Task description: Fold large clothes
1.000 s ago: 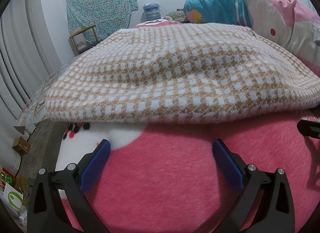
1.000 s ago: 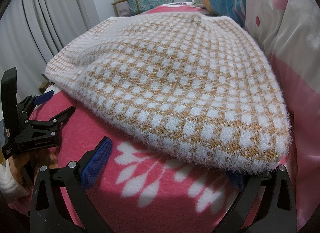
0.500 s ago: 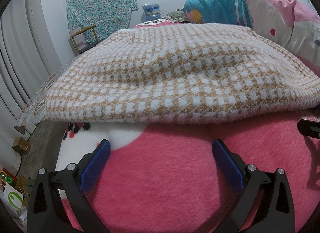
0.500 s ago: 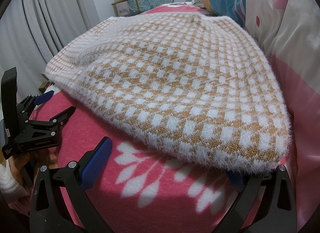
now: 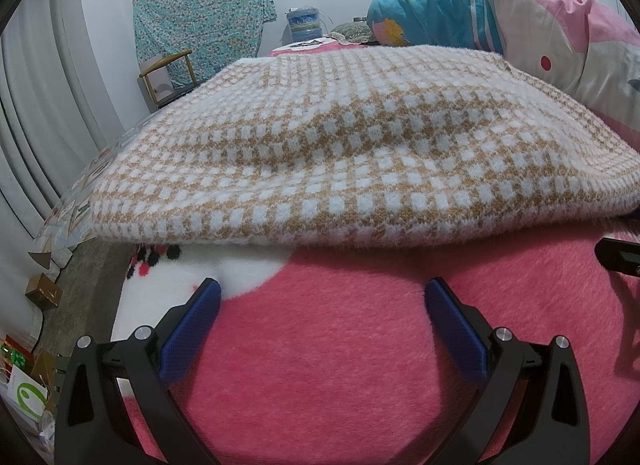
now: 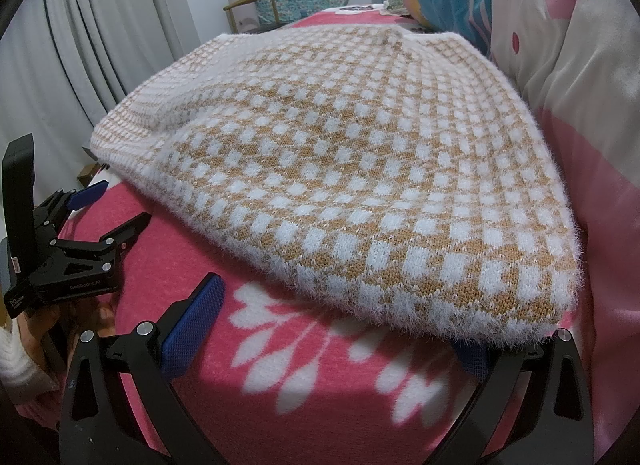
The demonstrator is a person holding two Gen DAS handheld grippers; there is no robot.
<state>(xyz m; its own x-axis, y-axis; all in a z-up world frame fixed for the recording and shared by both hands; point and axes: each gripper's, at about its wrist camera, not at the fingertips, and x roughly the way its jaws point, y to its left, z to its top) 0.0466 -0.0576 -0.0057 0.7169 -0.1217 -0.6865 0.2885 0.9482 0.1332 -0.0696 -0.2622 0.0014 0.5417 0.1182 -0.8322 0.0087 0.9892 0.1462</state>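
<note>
A fuzzy tan-and-white checked sweater (image 5: 360, 153) lies folded on a pink blanket (image 5: 340, 345) on the bed; it also shows in the right wrist view (image 6: 360, 169). My left gripper (image 5: 322, 301) is open and empty, just short of the sweater's near edge. It also shows in the right wrist view (image 6: 108, 205) at the left. My right gripper (image 6: 336, 317) is open at the sweater's near right corner. That corner overhangs and hides most of its right finger. Nothing is held.
A pink, white and teal quilt (image 5: 560, 33) is piled along the right of the bed (image 6: 580, 65). A wooden chair (image 5: 168, 73), a hanging floral cloth (image 5: 200, 13) and a water bottle (image 5: 304, 21) stand beyond. Boxes lie on the floor (image 5: 44, 293) at left.
</note>
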